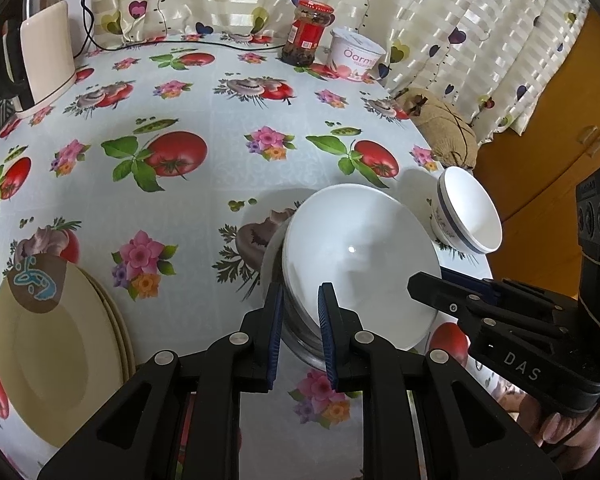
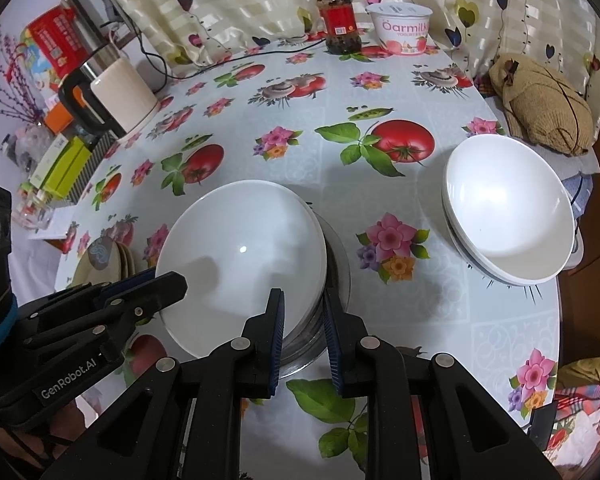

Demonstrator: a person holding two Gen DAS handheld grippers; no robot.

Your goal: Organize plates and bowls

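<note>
While both of our tongs grip it, the large white ceramic bowl [image 2: 243, 264] sits mouth-up, tilted a little toward the cameras, and being round it shows no long axis. It rests in a clear glass bowl [image 2: 332, 280] near the front middle of the round table with the tomato-and-flower oilcloth [image 1: 203, 128]. Our left gripper [image 1: 300, 336] pinches the stack's near-left rim, one blue pad [image 1: 328, 320] inside the white bowl and the other outside the glass wall. Our right gripper [image 2: 304, 340] pinches the near-right rim the same way, its jaws nearly together on the rims. Both bowls look empty.

To the right, just apart, two more white bowls with a blue rim line [image 2: 508, 216] sit nested, the top one empty. At the left, a stack of cream plates [image 1: 55, 360] carries a brown patch with a blue design. At the far edge stand a red-lidded glass jar [image 1: 306, 32] of dark preserve and a sealed white yoghurt tub [image 1: 356, 56].
</note>
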